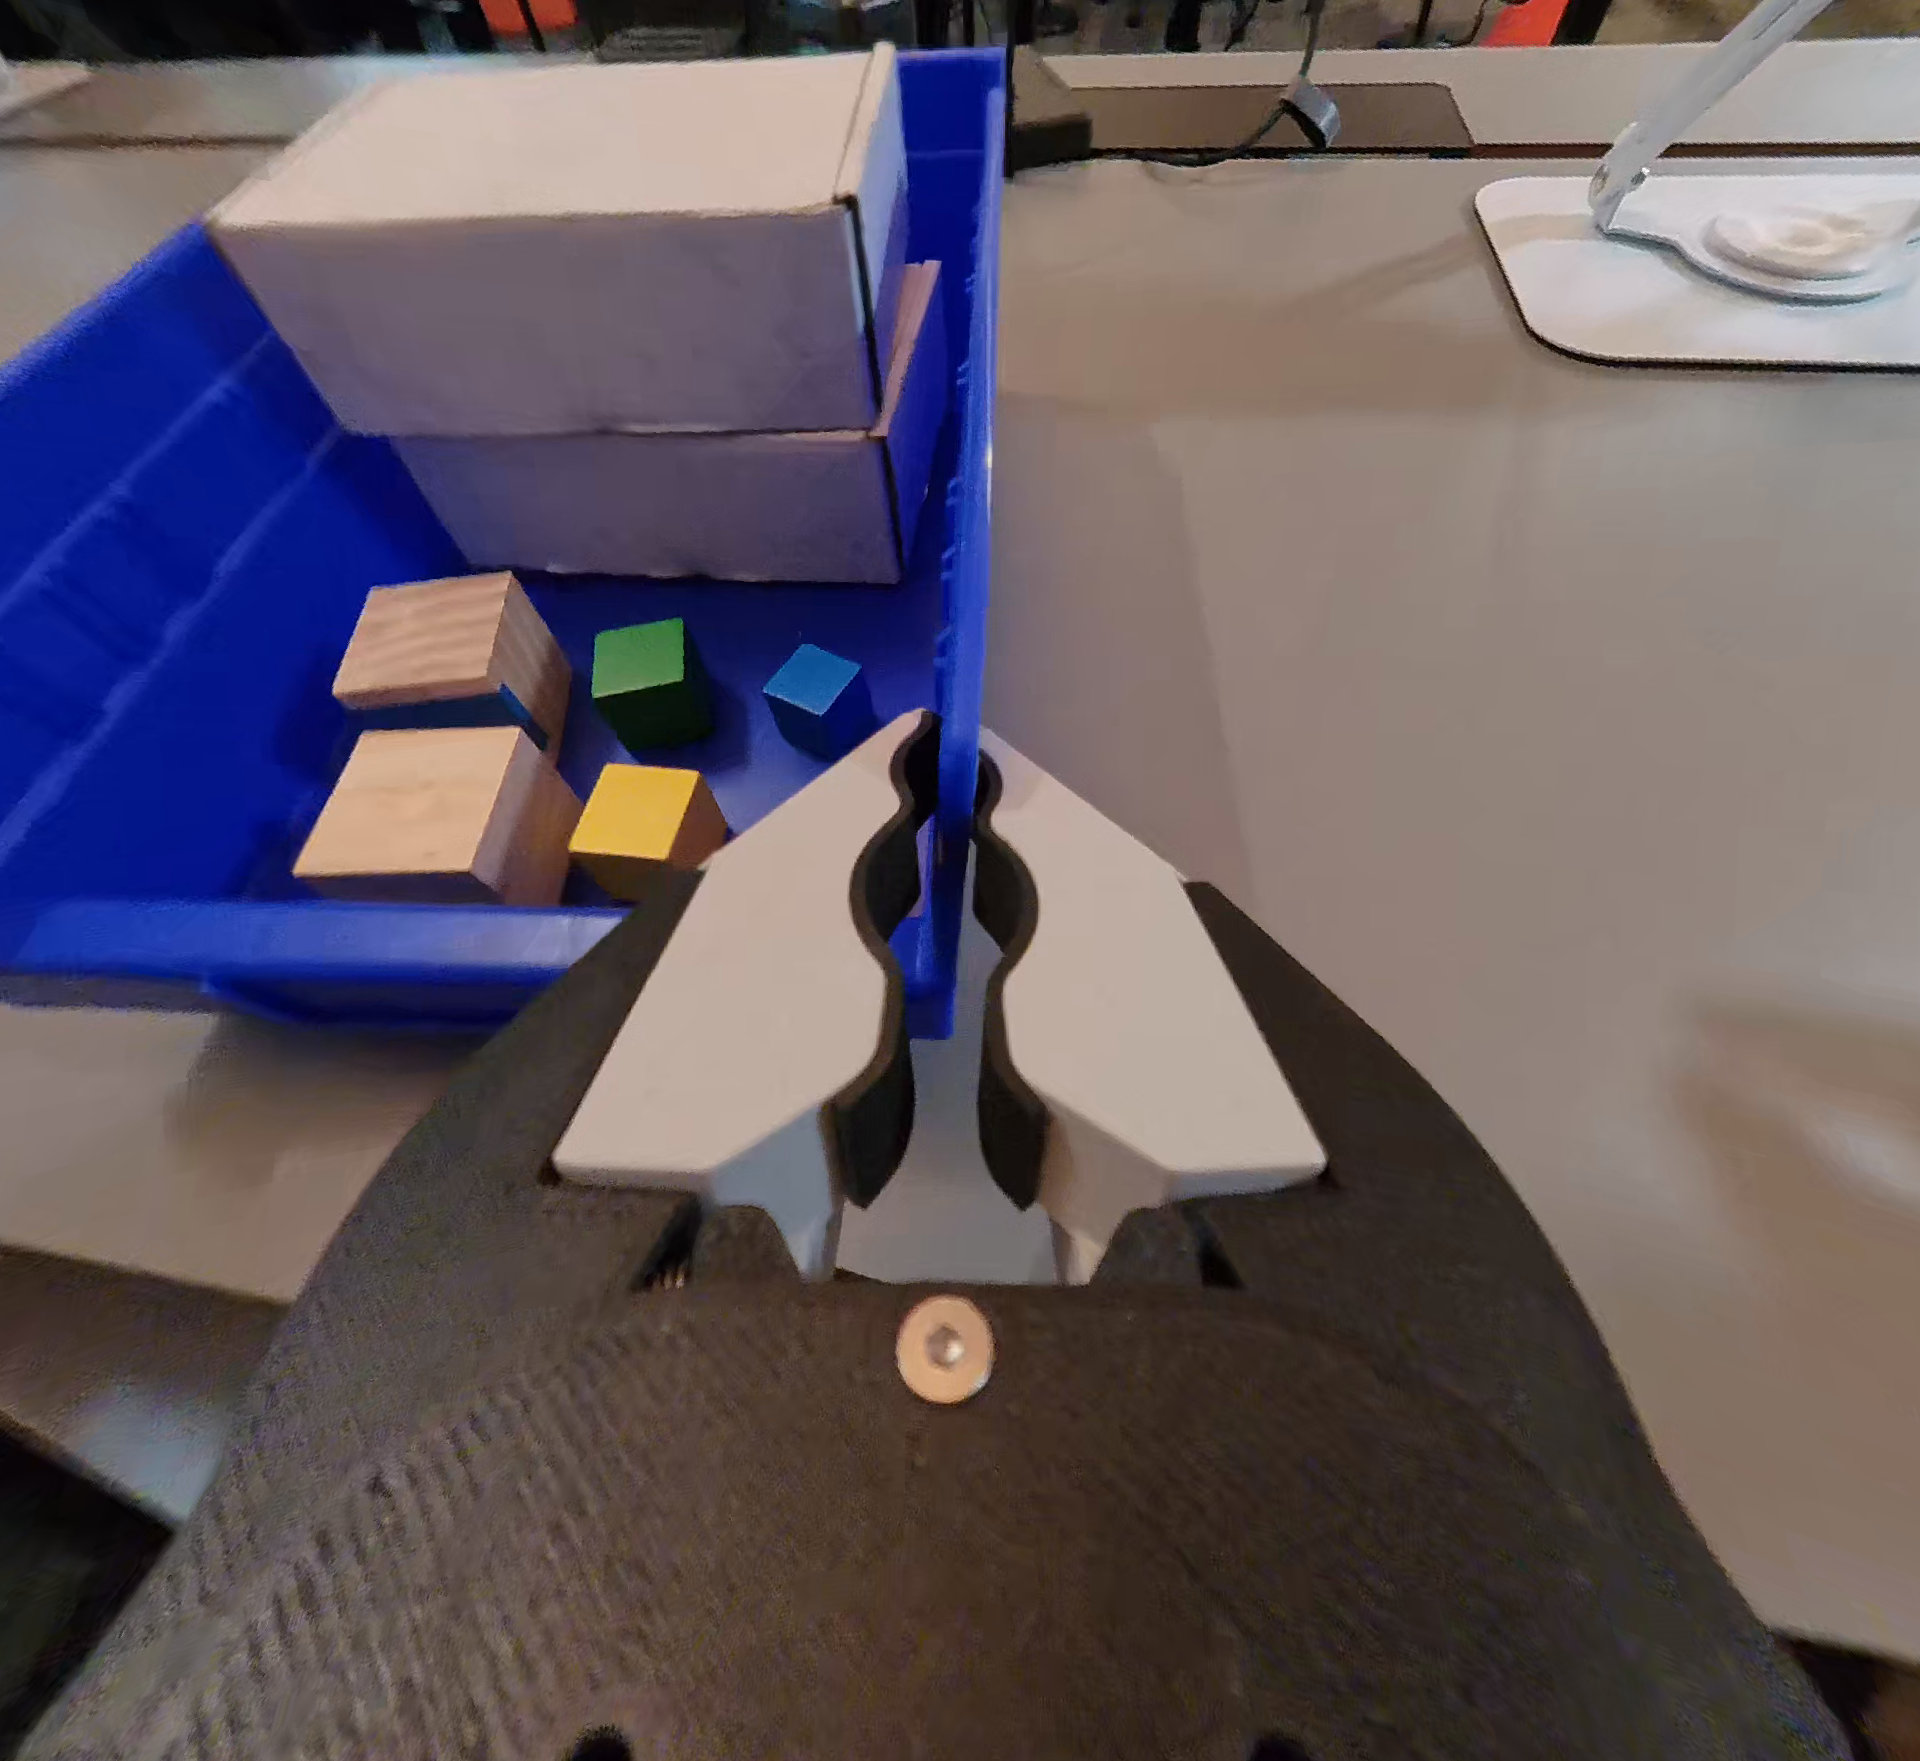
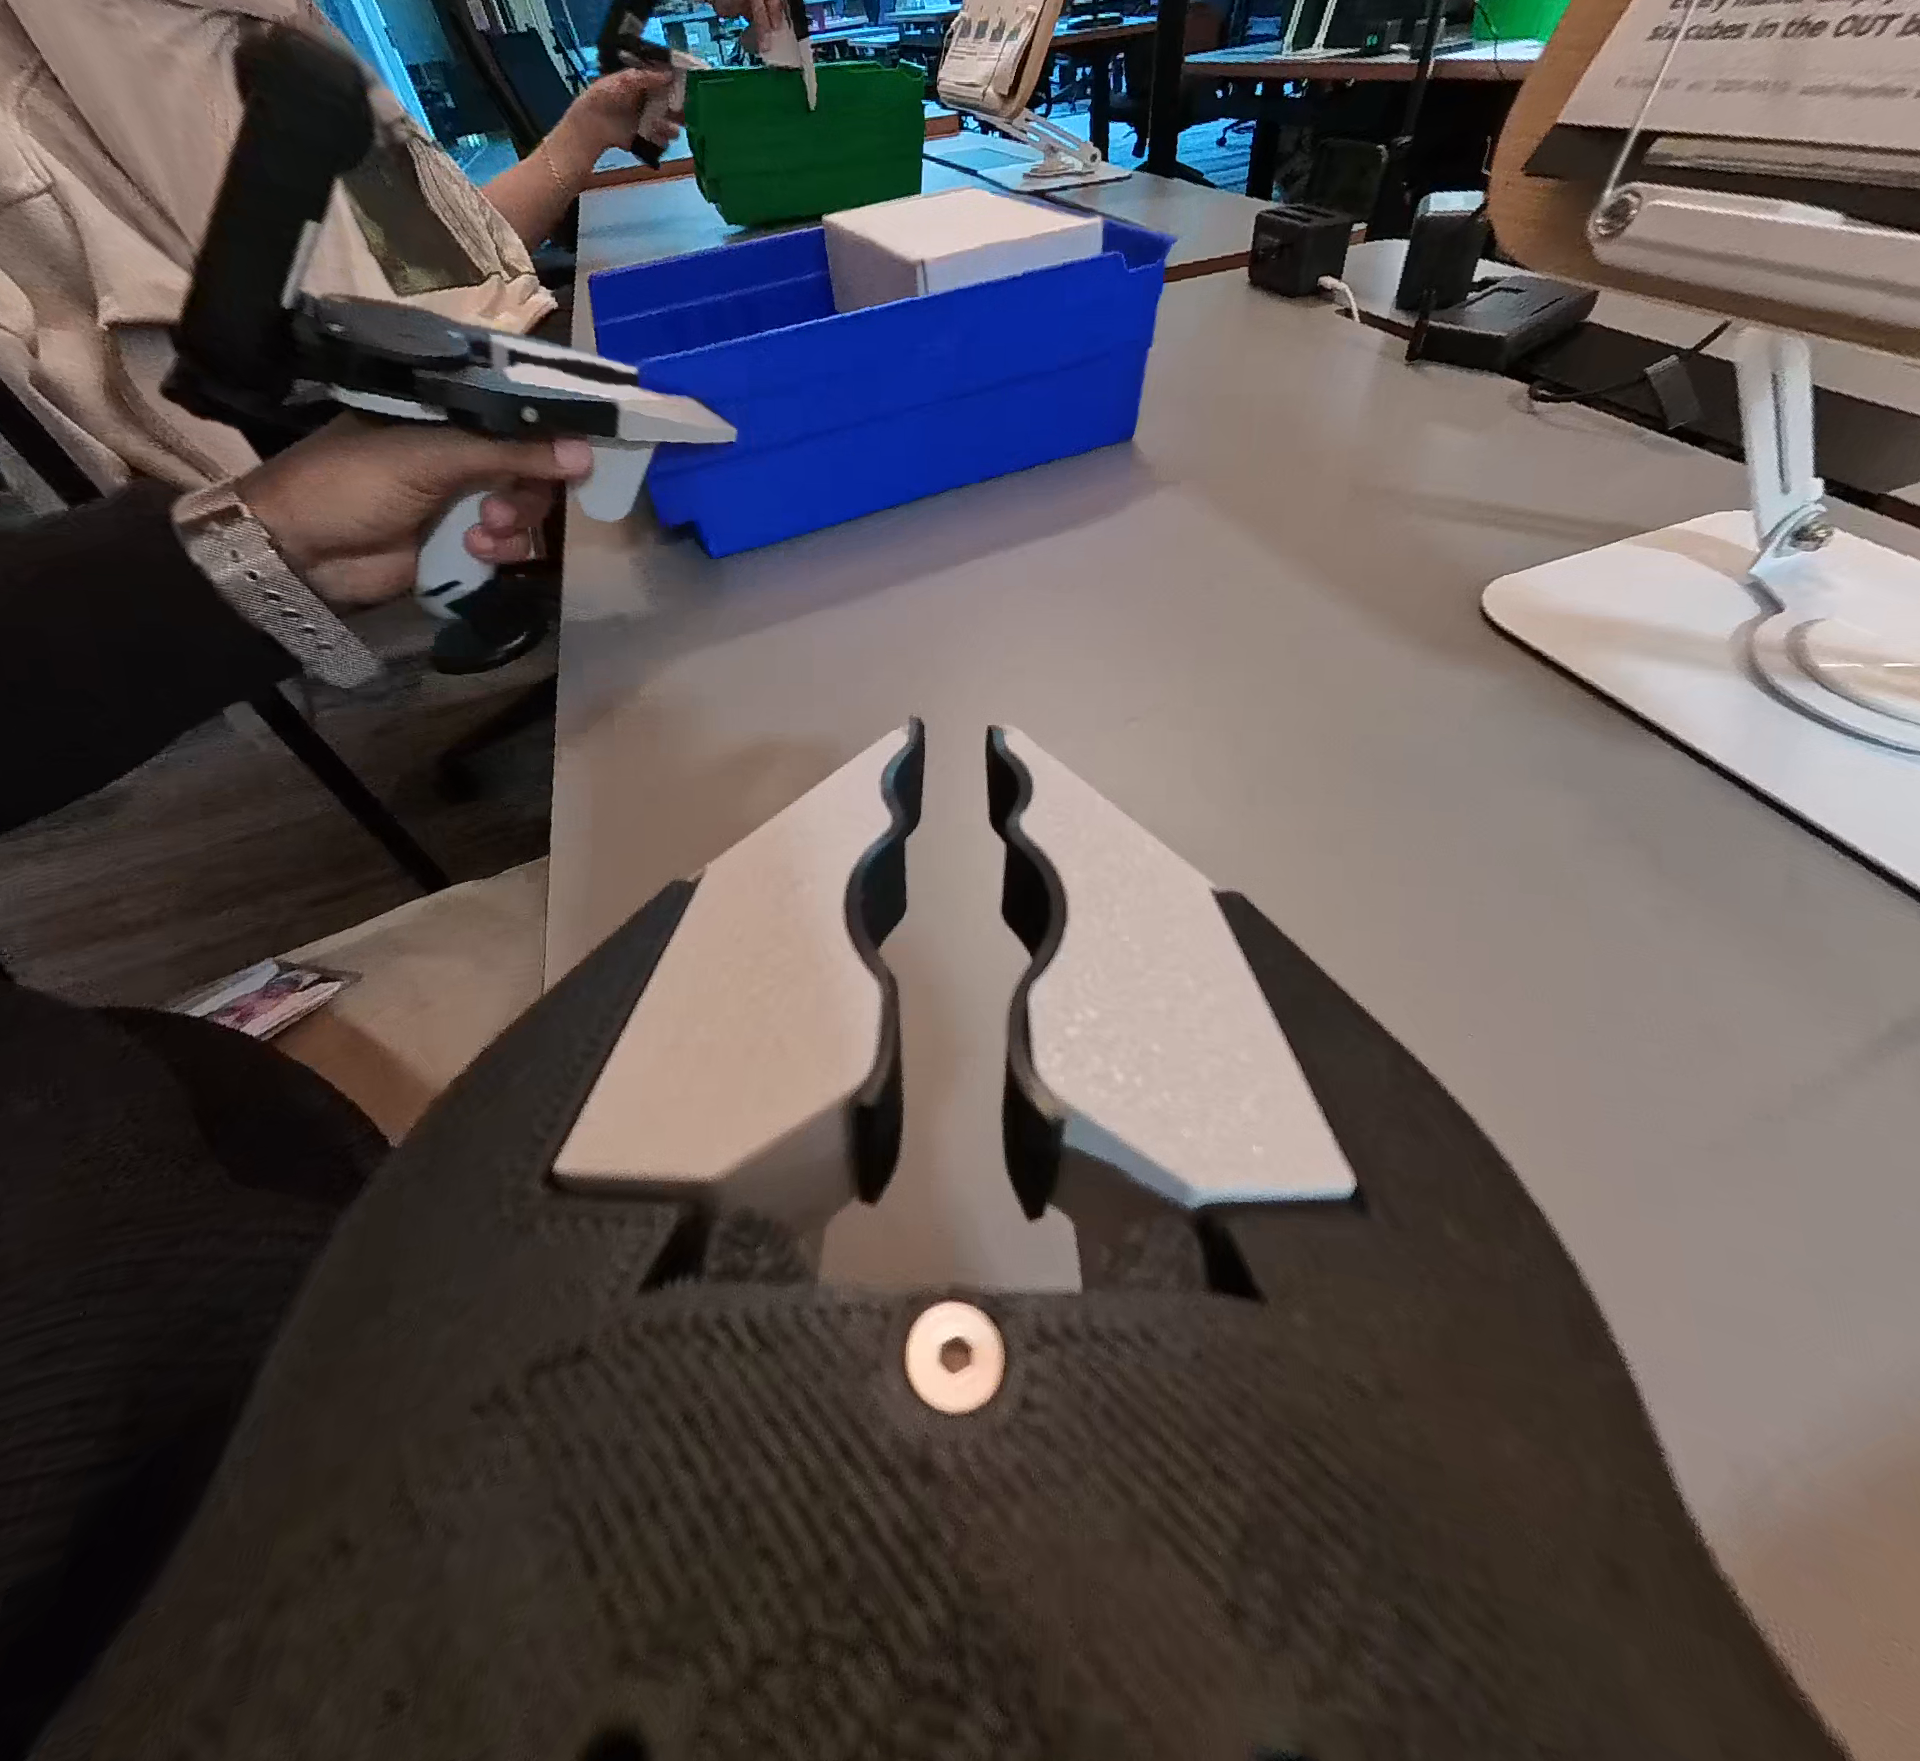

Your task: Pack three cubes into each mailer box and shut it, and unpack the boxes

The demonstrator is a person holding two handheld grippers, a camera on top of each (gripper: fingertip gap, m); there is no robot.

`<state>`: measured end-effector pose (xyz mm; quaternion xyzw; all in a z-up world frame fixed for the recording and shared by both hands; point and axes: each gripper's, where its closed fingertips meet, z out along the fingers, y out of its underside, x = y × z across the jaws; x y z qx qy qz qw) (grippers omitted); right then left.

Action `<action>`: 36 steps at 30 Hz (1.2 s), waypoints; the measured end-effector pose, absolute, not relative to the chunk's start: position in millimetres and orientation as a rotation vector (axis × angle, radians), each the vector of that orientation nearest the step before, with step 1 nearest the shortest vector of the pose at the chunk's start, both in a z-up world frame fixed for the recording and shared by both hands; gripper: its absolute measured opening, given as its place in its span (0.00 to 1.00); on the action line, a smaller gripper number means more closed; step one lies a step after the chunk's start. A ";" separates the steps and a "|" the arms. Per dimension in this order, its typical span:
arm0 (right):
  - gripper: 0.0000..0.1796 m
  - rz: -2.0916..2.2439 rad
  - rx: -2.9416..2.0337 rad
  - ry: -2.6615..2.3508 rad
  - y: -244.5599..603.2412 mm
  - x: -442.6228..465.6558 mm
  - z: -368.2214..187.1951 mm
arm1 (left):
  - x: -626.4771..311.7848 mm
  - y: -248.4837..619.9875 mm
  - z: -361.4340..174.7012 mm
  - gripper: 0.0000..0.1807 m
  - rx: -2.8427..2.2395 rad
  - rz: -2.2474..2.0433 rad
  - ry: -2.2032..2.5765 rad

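A blue bin point(image 1: 156, 568) stands on the grey table. It holds two stacked white mailer boxes, the upper point(image 1: 582, 257) on the lower point(image 1: 665, 506), both closed. In front of them lie two wooden cubes point(image 1: 447, 641) point(image 1: 426, 807), a green cube point(image 1: 644, 672), a blue cube point(image 1: 816, 688) and a yellow cube point(image 1: 639, 812). My left gripper point(image 1: 951, 755) is shut on the bin's right wall point(image 1: 961, 361) near its front corner. The right wrist view shows it at the corner point(image 2: 686, 428) of the bin point(image 2: 894, 402). My right gripper point(image 2: 954, 735) hovers over bare table, slightly open and empty.
A white document stand point(image 2: 1766, 589) with a paper sheet stands at the right; it also shows in the left wrist view point(image 1: 1704, 257). Black chargers point(image 2: 1299, 246) sit behind the bin. A green bin point(image 2: 800, 142) and another person's grippers are farther back. The table edge point(image 2: 556, 672) runs along the left. The tips of one gripper are about 30 cm away from the tips of the other.
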<state>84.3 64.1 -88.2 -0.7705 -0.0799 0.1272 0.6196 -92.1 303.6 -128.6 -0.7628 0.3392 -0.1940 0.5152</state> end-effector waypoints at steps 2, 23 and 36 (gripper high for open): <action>0.06 0.301 -1.784 -0.199 67.0 81.2 -91.2 | -106.6 298.8 -127.9 0.00 -1.860 -0.494 0.796; 0.05 0.270 -1.835 -0.182 58.0 85.1 -103.7 | -150.0 237.3 -100.6 0.37 -1.760 -0.832 0.932; 0.05 0.203 -1.867 -0.227 56.9 79.3 -111.2 | -91.3 383.6 -40.3 0.83 -1.341 -0.048 2.011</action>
